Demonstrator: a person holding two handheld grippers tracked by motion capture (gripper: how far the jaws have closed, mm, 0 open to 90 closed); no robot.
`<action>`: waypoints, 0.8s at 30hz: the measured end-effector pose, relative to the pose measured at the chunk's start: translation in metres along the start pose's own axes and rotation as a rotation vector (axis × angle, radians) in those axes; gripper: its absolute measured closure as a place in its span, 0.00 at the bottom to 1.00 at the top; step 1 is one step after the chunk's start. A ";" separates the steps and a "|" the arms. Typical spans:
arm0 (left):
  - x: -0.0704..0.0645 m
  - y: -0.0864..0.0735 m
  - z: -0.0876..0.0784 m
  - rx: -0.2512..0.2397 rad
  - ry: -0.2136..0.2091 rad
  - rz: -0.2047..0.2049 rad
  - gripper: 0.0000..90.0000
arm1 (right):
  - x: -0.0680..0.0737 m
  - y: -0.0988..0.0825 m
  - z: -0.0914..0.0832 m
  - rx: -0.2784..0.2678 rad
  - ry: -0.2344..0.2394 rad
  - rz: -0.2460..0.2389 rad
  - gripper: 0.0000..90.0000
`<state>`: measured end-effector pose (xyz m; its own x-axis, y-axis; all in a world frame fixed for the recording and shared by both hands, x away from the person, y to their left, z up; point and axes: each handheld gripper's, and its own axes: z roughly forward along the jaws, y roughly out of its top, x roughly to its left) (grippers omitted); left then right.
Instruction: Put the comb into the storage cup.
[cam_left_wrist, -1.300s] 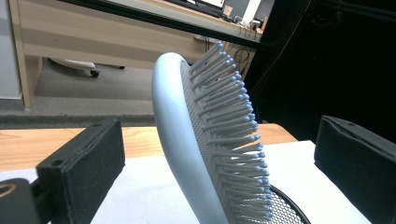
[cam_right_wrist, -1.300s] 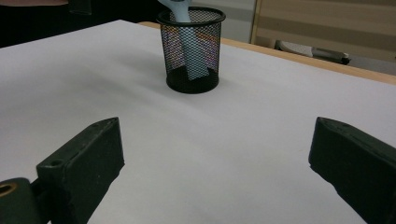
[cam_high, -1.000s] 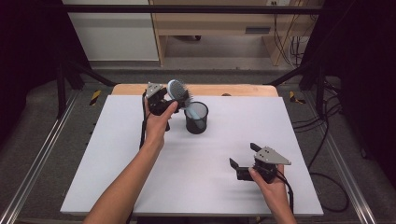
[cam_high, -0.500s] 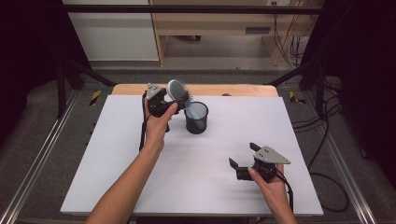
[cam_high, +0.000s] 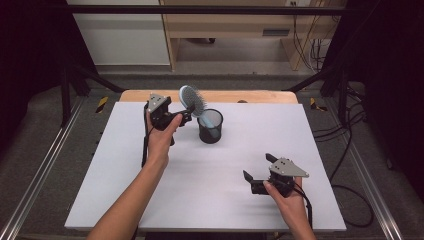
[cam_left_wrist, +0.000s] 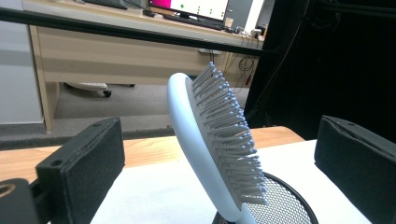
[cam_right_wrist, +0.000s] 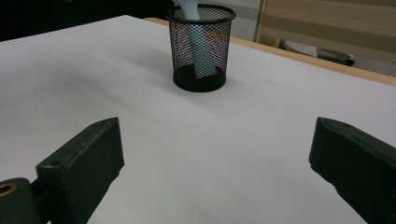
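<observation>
Hairbrush (cam_high: 193, 99): pale blue oval paddle, grey-white bristles with rounded tips on a mesh-like pad. It stands handle-down in the black wire-mesh cup (cam_high: 210, 126), which sits on the desk (cam_high: 125, 200) toward 12 o'clock, a little left of centre.

My left claw (cam_high: 186, 116) hovers just beside the brush head, on the cup's 9 o'clock side. Released: in the left gripper view both pads stand well apart with the brush (cam_left_wrist: 212, 144) between them, touching neither. My right claw (cam_high: 257, 172) rests low at 5 o'clock on the desk, well apart from the cup, also spread wide and empty.

The left gripper view gives the bristle face close up, and the cup rim (cam_left_wrist: 285, 200) under it. The right gripper view shows what that one hides: the handle (cam_right_wrist: 200, 51) seen through the mesh, reaching down toward the cup (cam_right_wrist: 201, 46) floor.

Long axis: near upright, head tilted toward 10 o'clock in the high view. Bristles face 2 o'clock.
</observation>
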<state>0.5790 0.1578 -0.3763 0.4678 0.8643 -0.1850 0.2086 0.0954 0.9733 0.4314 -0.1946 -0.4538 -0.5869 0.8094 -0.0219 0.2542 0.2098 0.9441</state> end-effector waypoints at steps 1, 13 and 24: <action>0.000 0.000 -0.002 -0.002 -0.001 0.001 0.02 | 0.000 0.000 0.000 -0.001 0.000 0.001 0.04; 0.002 -0.004 -0.020 0.007 -0.006 0.022 0.02 | 0.002 0.001 -0.001 -0.010 -0.003 -0.025 0.03; -0.002 0.012 -0.041 0.000 -0.004 0.018 0.02 | 0.004 0.002 -0.003 -0.010 -0.009 -0.035 0.03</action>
<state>0.5451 0.1777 -0.3590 0.4752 0.8638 -0.1676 0.1998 0.0795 0.9766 0.4271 -0.1930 -0.4509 -0.5887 0.8062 -0.0580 0.2254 0.2327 0.9461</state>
